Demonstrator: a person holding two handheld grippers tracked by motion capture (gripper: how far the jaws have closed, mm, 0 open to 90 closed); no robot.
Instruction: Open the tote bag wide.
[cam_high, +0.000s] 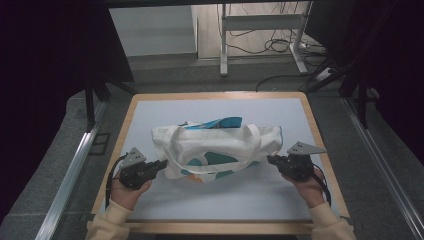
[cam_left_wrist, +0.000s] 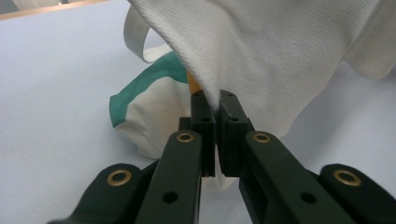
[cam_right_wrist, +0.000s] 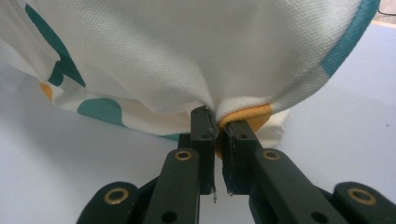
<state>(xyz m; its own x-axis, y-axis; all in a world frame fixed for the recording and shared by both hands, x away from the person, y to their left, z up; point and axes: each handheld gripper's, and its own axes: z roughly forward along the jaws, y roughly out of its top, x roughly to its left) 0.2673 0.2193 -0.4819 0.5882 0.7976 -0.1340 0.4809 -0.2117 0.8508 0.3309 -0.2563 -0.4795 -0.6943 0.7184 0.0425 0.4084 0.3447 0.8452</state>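
At the near edge of the tabletop (cam_high: 220, 205) we hold a gripper in each hand, forearms in cream sleeves coming in from below. Our left gripper (cam_high: 161, 165) points right and slightly away, its fingers (cam_left_wrist: 203, 122) clenched on a fold of a white canvas tote bag (cam_high: 216, 147) at its left end. Our right gripper (cam_high: 271, 159) points left, fingers (cam_right_wrist: 203, 130) pinched on the bag's right end beside an orange patch. Between them the bag lies across the middle of the tabletop, teal and orange shapes on it, its handles (cam_high: 252, 145) draped over the front.
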